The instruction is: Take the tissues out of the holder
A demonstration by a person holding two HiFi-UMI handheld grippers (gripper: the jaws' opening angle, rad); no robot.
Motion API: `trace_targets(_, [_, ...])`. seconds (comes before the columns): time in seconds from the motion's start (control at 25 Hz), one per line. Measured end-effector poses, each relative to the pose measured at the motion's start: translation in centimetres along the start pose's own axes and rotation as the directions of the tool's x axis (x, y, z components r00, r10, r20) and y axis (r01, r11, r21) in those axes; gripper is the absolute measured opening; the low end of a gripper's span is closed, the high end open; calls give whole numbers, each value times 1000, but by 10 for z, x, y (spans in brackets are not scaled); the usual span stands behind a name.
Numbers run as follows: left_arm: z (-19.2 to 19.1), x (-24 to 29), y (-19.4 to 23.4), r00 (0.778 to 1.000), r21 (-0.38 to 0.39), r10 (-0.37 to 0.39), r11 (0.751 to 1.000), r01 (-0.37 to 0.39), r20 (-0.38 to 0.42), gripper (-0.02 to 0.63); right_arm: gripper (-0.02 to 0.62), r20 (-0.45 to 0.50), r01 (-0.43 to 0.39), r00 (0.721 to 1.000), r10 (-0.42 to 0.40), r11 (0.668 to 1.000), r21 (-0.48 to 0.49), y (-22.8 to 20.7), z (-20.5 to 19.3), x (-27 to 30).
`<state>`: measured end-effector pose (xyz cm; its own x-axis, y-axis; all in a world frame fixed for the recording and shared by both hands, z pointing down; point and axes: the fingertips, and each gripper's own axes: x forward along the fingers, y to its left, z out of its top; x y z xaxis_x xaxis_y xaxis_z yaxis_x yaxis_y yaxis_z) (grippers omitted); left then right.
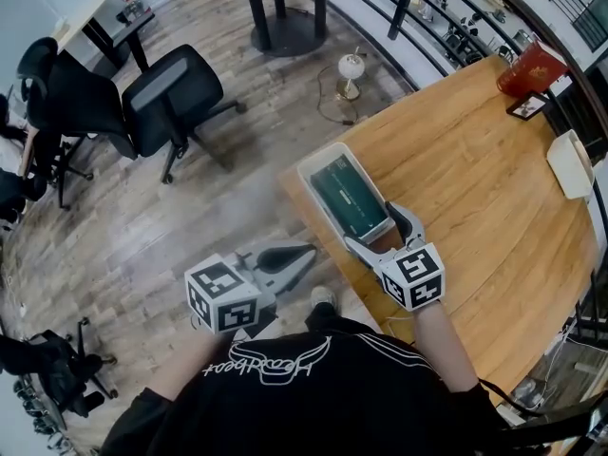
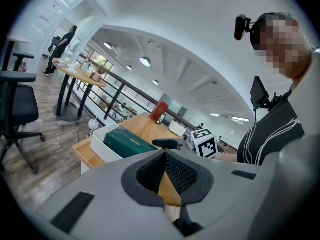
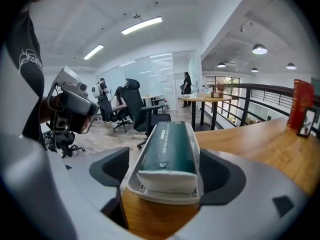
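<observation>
Right tongs (image 1: 380, 232): my jaws spread wide, straddling the holder's near end without pinching it.
Left tongs (image 1: 296, 258): my jaws pressed together, empty.
Tissue holder (image 1: 327, 154): at the near-left corner of the wooden table (image 1: 475, 188), with the green tissue pack (image 1: 347, 198) inside.

The table (image 1: 475, 160) is warm wood, smooth with a soft sheen. The holder (image 3: 165, 196) is smooth white plastic, faintly glossy; the tissue pack (image 3: 169, 144) wears shiny dark-green film. The right gripper (image 1: 382, 231) has a matt grey plastic shell and black, finely ribbed pads (image 3: 116, 168). The floor (image 1: 142, 226) is dull greyish wood planking.
</observation>
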<state>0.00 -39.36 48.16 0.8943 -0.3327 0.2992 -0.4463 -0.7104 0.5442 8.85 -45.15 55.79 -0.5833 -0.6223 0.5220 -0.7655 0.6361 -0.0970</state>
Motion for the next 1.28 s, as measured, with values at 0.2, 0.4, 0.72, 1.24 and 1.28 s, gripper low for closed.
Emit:
trace_targets(0.2, [1,-1,9,1000,-4,16,1000,-16,5,14,394,-55,6,998,-7,1000,-19,-3,-11,13])
trace_targets(0.4, [-3,-4,15,1000,-30,15,999,-15,7,14,394,-102,-1,995,2,1000,2,-6,-18,21])
trace_targets(0.72, [-9,-10,22,999,-49,32,998,-32,7,14,391,-202,6,979,-4,1000,8,-9,-30,28])
trace_targets(1.24, [-18,-20,24,999,-97,42,994,-40,17,14,379,-239,35,971,-30,999,16,-11,-34,31])
trace_targets(1.28, [-19,-21,24,999,-98,43,994,-42,16,14,371,-239,30,971,-26,999,14,-11,-34,31])
